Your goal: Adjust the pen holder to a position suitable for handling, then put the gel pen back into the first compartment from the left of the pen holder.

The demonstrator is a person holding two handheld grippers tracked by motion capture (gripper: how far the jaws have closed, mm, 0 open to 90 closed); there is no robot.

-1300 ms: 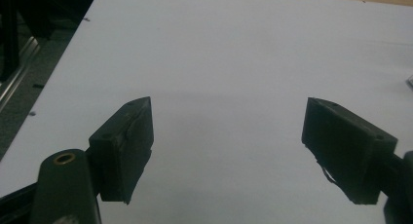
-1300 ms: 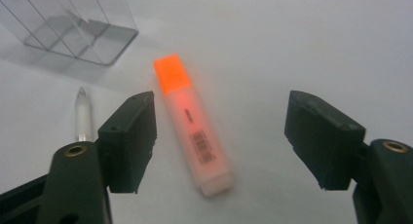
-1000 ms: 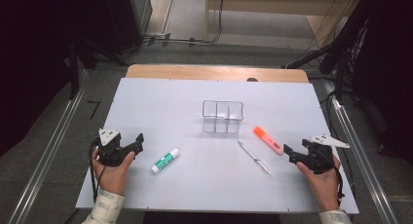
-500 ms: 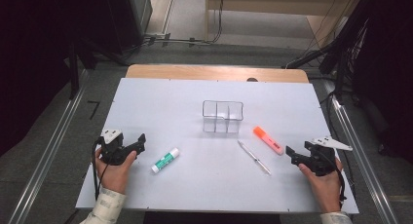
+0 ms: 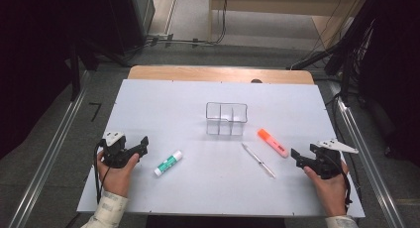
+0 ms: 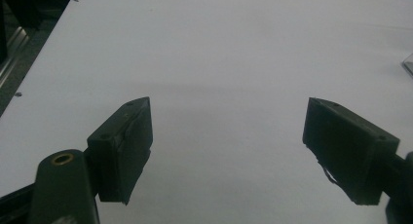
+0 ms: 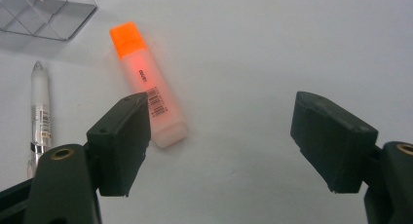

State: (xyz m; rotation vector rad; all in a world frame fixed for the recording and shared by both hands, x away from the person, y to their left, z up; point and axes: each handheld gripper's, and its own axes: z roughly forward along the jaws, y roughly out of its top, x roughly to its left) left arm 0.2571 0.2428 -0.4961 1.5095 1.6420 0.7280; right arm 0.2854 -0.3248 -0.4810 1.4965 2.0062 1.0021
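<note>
My left gripper point(image 5: 143, 148) rests open on the white tabletop point(image 5: 158, 104) at the near left, held by a hand, with nothing between its fingers point(image 6: 226, 109). A white glue stick with a green label point(image 5: 168, 163) lies just right of it. My right gripper point(image 5: 295, 159) is open at the near right, its jaws pointing left. An orange highlighter point(image 5: 273, 142) lies just ahead of it, partly behind the left jaw point(image 7: 146, 83) in the right gripper view. A clear pen point(image 5: 258, 160) lies left of the highlighter point(image 7: 39, 112).
A clear plastic organizer with compartments point(image 5: 226, 119) stands empty at the table's middle, its corner at the top left of the right gripper view point(image 7: 44, 14). Metal rails run along both sides of the table. A wooden edge point(image 5: 218, 73) borders the far side.
Both hands have drifted slightly toward the near edge. The glue stick, pen, highlighter and organizer lie where they were.
</note>
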